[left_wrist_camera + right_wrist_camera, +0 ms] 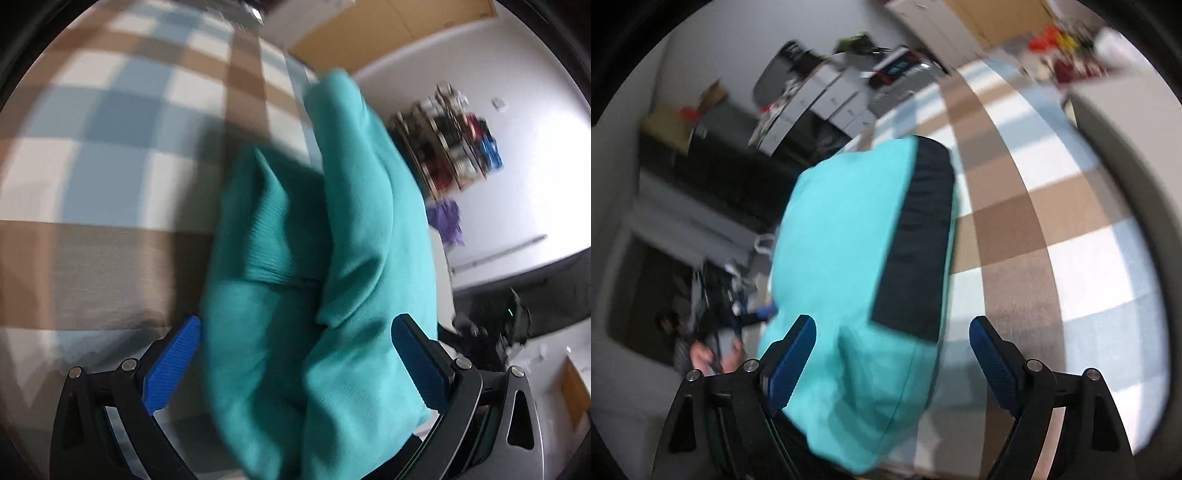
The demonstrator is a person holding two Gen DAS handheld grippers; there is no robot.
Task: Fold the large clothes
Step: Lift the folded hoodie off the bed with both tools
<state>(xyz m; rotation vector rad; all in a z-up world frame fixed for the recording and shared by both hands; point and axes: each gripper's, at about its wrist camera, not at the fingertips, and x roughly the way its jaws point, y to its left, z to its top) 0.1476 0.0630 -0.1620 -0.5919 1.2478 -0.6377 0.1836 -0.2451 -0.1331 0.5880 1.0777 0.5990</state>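
Note:
A teal garment (314, 258), bunched into a thick folded bundle, fills the space between the blue pads of my left gripper (297, 320). The jaws stand very wide, and the cloth brushes both pads without being pinched. In the right wrist view the same teal garment (842, 240) shows a dark navy panel (916, 236). It lies between the fingers of my right gripper (891, 322), which is open: the cloth touches the left pad and the right pad stands clear of it. Beneath both lies a checked bed cover (110, 155) in brown, blue and white.
The bed's edge runs just past the garment. Beyond it are a shelf of colourful items (450, 140) against a white wall, a purple cloth (447, 221), white drawer units (834, 99), dark furniture and blurred clutter on the floor (716, 295). Bare checked cover (1052, 221) stretches right.

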